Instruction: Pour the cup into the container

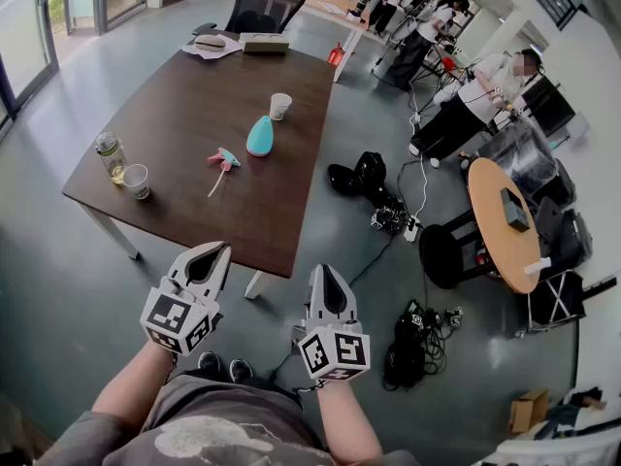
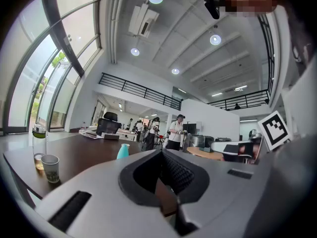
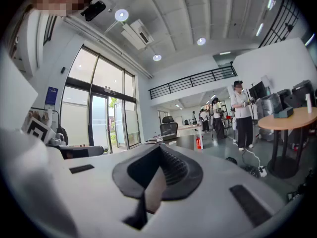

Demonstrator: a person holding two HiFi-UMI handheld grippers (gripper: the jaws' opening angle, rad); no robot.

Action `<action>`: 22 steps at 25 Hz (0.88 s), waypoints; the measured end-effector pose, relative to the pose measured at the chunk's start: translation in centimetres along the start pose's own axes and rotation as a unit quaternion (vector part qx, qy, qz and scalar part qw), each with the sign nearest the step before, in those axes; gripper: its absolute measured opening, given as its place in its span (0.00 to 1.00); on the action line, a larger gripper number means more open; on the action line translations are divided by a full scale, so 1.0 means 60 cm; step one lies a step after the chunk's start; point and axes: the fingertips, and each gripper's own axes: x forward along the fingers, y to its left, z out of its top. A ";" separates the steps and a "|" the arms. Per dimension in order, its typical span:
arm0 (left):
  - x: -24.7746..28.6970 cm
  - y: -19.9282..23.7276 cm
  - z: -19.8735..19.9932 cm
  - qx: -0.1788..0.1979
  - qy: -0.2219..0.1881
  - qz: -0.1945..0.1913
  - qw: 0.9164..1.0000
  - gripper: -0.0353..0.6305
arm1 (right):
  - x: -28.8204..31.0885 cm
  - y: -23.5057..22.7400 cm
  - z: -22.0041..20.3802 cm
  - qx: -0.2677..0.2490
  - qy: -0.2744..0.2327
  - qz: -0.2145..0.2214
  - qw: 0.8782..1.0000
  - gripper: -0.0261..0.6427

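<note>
Left gripper (image 1: 215,251) and right gripper (image 1: 325,273) are both closed and empty, short of the table (image 1: 194,105), where a cup (image 1: 137,180) stands beside a bottle (image 1: 110,155).

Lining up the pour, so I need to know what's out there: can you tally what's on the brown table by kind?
Cups: 2 (near cup, far cup)
Bottles: 2 (clear bottle, teal bottle)
Pink-and-teal tool: 1
Far-end items, too small to name: 2 (left item, right item)
Total: 7
</note>
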 end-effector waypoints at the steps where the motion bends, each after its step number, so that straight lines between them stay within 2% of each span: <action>1: 0.000 0.005 -0.001 0.002 -0.001 -0.004 1.000 0.06 | 0.004 0.002 0.001 -0.003 -0.003 -0.004 1.000 0.02; 7: 0.018 0.027 -0.014 -0.004 0.004 -0.021 1.000 0.06 | 0.023 -0.002 -0.001 -0.007 -0.009 -0.028 1.000 0.02; 13: 0.072 0.015 -0.023 0.006 0.008 -0.039 0.999 0.06 | 0.051 -0.048 -0.007 -0.002 -0.013 -0.044 0.999 0.02; 22: 0.231 -0.021 -0.020 0.020 0.009 -0.010 1.000 0.06 | 0.150 -0.183 0.011 0.017 -0.017 -0.011 1.000 0.02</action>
